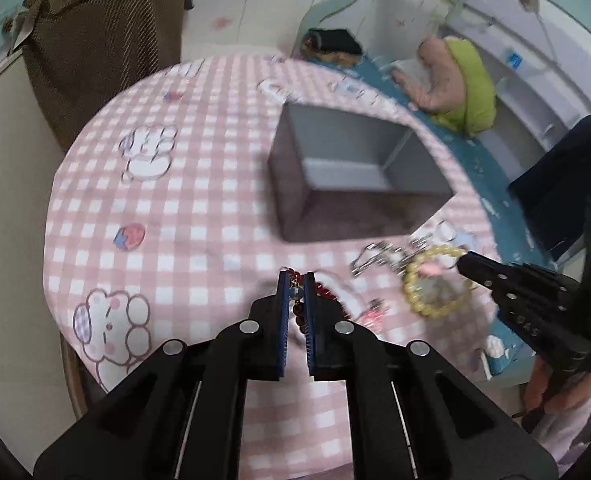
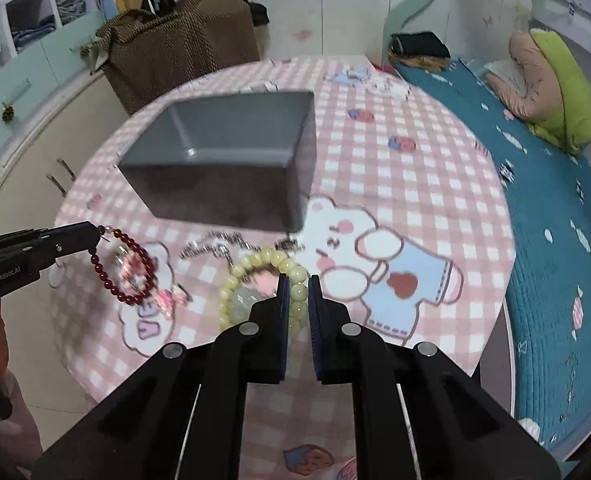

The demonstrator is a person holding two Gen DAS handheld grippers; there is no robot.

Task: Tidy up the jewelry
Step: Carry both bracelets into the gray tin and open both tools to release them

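My left gripper [image 1: 296, 285] is shut on a dark red bead bracelet [image 1: 328, 292], pinching it near a blue bead just above the pink checked tablecloth [image 1: 175, 208]. From the right wrist view, that bracelet [image 2: 105, 280] dangles as a loop from the left gripper [image 2: 97, 234]. My right gripper [image 2: 298, 285] is shut on a pale yellow bead bracelet [image 2: 255, 261]. The left wrist view shows the same yellow bracelet [image 1: 431, 312] held at the tip of the right gripper [image 1: 461, 260]. An open grey box [image 1: 355, 172] [image 2: 223, 148], with nothing visible inside, stands behind both.
A silver chain [image 2: 223, 244] [image 1: 379, 256] and a small pink trinket [image 2: 163, 298] lie on the cloth in front of the box. A brown bag [image 2: 183, 48] stands behind the table, a bed with a blue quilt [image 2: 555, 240] on the right, a cabinet [image 2: 27, 152] on the left.
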